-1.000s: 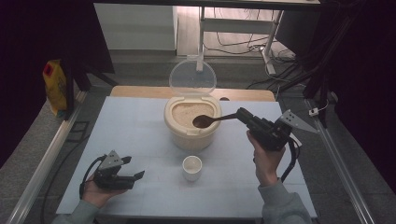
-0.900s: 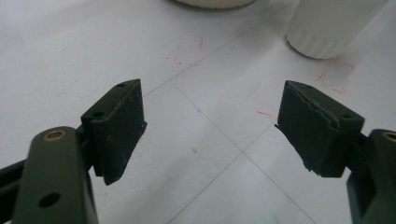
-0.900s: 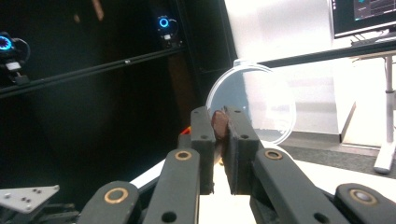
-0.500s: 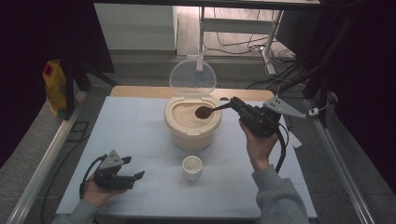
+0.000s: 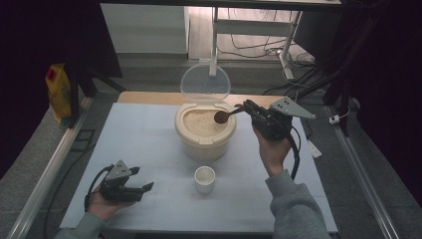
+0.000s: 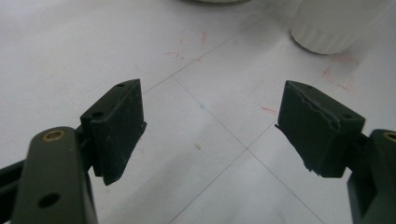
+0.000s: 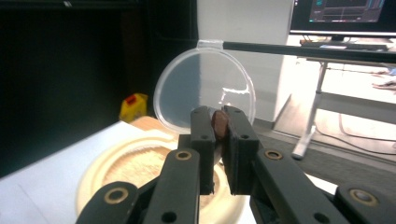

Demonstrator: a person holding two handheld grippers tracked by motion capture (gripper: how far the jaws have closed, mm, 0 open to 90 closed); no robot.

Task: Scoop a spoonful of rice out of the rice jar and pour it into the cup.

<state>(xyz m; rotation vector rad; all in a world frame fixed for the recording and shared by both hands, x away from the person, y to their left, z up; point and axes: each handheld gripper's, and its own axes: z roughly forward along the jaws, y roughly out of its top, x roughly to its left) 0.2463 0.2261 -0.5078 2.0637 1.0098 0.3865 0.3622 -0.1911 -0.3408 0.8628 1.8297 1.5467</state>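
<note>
Over the rice tub [image 5: 205,130], our right hand-held gripper [image 5: 247,109] clenches a spoon [image 5: 225,115], scooping step; next we carry it to the cup [image 5: 204,178]. Left hand-held gripper [image 5: 144,188] released on the worktop [image 5: 144,134].

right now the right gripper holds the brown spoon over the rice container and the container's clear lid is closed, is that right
Not quite: the clear lid is open, standing upright behind the rice container, as the high view shows. The rest holds: the right gripper is shut on the brown spoon, whose bowl hangs over the rice.
</note>
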